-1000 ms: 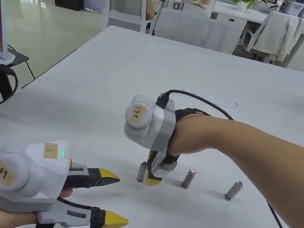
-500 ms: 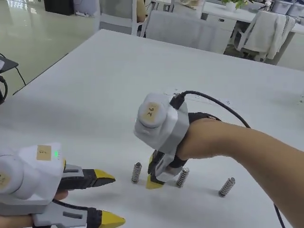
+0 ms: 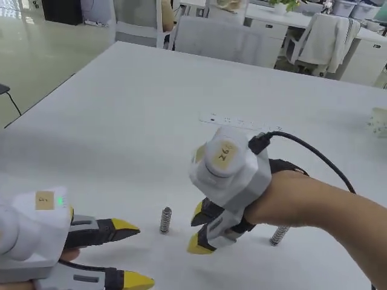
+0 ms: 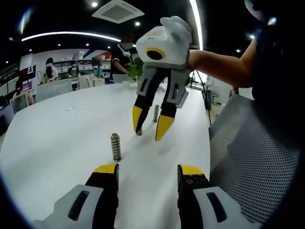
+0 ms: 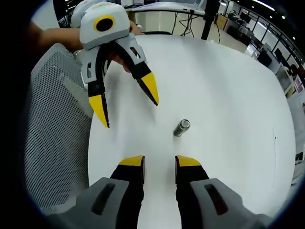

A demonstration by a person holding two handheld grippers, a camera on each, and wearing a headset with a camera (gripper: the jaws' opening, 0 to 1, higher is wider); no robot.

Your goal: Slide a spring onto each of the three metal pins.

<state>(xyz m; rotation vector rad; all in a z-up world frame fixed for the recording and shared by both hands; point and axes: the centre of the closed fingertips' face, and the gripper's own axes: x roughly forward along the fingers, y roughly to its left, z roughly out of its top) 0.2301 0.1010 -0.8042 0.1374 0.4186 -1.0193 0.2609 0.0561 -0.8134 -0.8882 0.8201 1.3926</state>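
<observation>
On the white table (image 3: 151, 109) one spring (image 3: 165, 220) stands upright between the two grippers, touched by neither. The right gripper (image 3: 196, 229) hangs tips-down just beside this spring, its jaws parted by a narrow gap and holding nothing. In the right gripper view the spring sits a little ahead of the tips, off toward one jaw and not inside the gap. The left gripper (image 3: 136, 254) is held low on the spring's other side, a little farther from it, jaws wide apart and empty. In the left gripper view a second spring (image 4: 138, 131) stands beyond the first, right by one jaw tip of the right gripper, and a third spring (image 4: 155, 113) stands farther back still.
</observation>
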